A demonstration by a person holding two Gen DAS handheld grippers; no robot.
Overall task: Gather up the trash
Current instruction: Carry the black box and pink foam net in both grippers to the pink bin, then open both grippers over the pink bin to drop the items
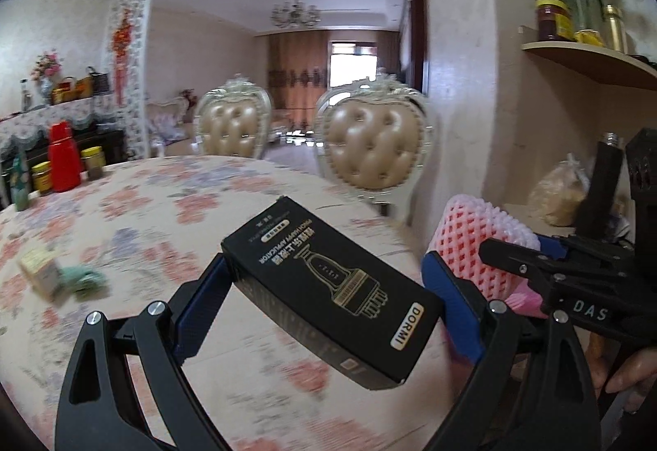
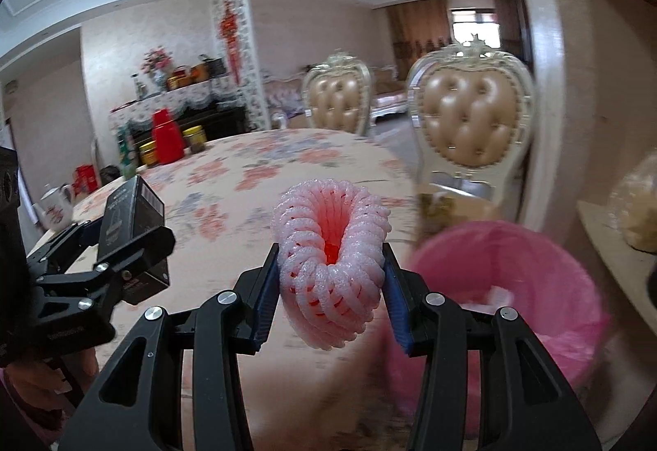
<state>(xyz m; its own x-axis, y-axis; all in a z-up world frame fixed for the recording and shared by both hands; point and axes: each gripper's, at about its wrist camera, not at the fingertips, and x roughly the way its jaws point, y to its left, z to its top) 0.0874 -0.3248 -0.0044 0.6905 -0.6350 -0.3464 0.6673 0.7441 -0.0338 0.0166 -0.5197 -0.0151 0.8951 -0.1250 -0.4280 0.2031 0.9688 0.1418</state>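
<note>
My left gripper (image 1: 328, 287) is shut on a black box (image 1: 332, 287) printed with gold drawings and the word DORMI; it hangs tilted above the flowered tablecloth (image 1: 164, 213). My right gripper (image 2: 330, 278) is shut on a pink foam fruit net (image 2: 330, 266), its open end facing the camera. In the left wrist view the foam net (image 1: 480, 241) and the right gripper (image 1: 513, 258) show at the right. In the right wrist view the black box (image 2: 127, 221) and the left gripper (image 2: 102, 258) show at the left. A bin lined with a pink bag (image 2: 513, 299) stands low at the right, beside the table.
A small pale box (image 1: 41, 270) and a green crumpled scrap (image 1: 84, 278) lie on the table's left part. A red flask (image 1: 63, 157) and jars (image 1: 92, 161) stand at its far edge. Two padded chairs (image 1: 375, 147) stand behind the table. A shelf (image 1: 591, 61) with jars hangs at the right.
</note>
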